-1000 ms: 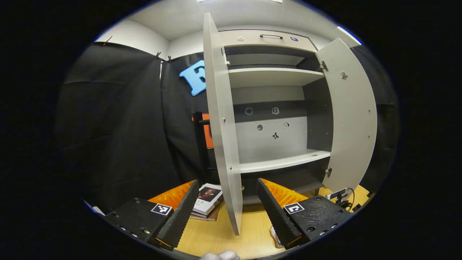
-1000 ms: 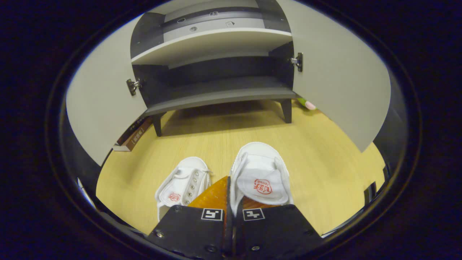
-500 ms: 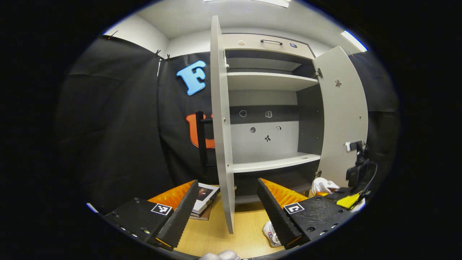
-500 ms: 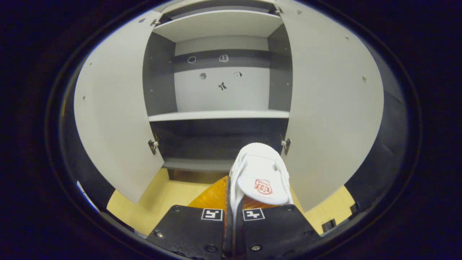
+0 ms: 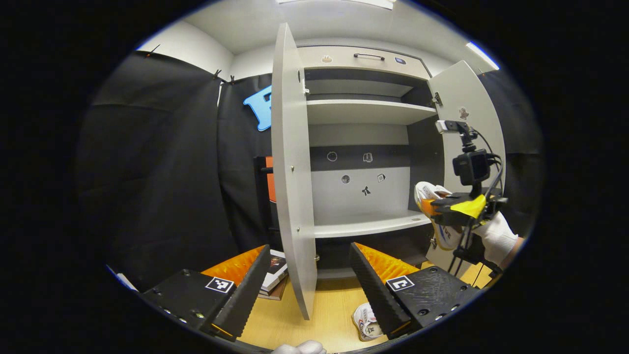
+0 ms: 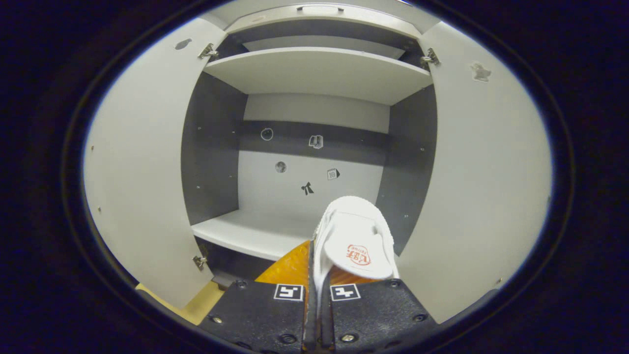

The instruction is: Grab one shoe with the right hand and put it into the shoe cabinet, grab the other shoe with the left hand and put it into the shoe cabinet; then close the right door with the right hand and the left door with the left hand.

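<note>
**Now the shoe could clip the shelf edge on its way in**

Now I have the right hand-held gripper [image 6: 317,305] clenched on the wall of the white shoe [image 6: 355,241], low centre of the right gripper view, raised in front of the open shoe cabinet [image 6: 319,73] and about level with the middle shelf [image 6: 245,233]. My worry is the thin pinch: if the toe knocks the shelf lip or the right door [image 6: 471,187], the shoe may twist out. The left hand-held gripper [image 5: 309,285] is released, holding nothing, at the bottom of the left gripper view, with the left door [image 5: 290,187] edge-on just ahead; a careless advance could bump it. The other shoe [image 5: 366,322] lies on the floor at lower centre
</note>
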A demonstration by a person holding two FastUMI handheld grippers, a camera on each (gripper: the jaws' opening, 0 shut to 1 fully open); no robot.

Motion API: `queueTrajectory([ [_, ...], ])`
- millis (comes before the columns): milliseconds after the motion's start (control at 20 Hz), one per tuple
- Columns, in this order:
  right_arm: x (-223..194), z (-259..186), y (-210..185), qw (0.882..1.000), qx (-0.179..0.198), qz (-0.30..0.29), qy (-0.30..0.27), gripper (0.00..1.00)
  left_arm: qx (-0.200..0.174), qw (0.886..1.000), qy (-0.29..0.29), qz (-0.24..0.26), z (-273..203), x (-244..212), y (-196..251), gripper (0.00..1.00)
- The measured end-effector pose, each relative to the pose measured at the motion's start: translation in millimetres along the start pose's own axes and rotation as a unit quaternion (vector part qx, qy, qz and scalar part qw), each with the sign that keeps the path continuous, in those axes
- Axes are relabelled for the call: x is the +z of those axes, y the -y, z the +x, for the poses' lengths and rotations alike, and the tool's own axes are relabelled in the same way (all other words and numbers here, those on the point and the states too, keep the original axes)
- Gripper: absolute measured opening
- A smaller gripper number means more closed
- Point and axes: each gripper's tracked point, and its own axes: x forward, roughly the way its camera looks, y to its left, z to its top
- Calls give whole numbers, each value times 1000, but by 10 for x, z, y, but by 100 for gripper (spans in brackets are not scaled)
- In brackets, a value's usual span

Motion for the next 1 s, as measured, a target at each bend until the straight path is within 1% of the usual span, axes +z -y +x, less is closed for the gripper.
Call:
queueTrajectory([
  [100, 117, 375, 39, 1000, 6, -7, -4, 7, 14, 1000, 2, -1, 36, 45, 58, 97],
  [250, 168, 931, 12, 1000, 20, -11, -22, 7, 36, 999, -2, -5, 107, 107, 133, 97],
  [400, 102, 1402, -71, 997, 31, -29, -60, 7, 61, 998, -4, -8, 141, 150, 146, 97],
  [500, -5, 1669, -161, 994, 45, -25, -92, 7, 72, 997, -6, -12, 153, 152, 165, 97],
  [700, -345, 1980, -296, 983, 66, -31, -171, 7, 80, 997, -11, -11, 199, 140, 181, 97],
  [850, -427, 2033, -278, 975, 61, -14, -214, 7, 81, 996, -14, -17, 217, 126, 180, 96],
  [1000, -538, 2065, -284, 964, 56, 7, -261, 10, 81, 996, -12, -19, 225, 142, 177, 96],
])
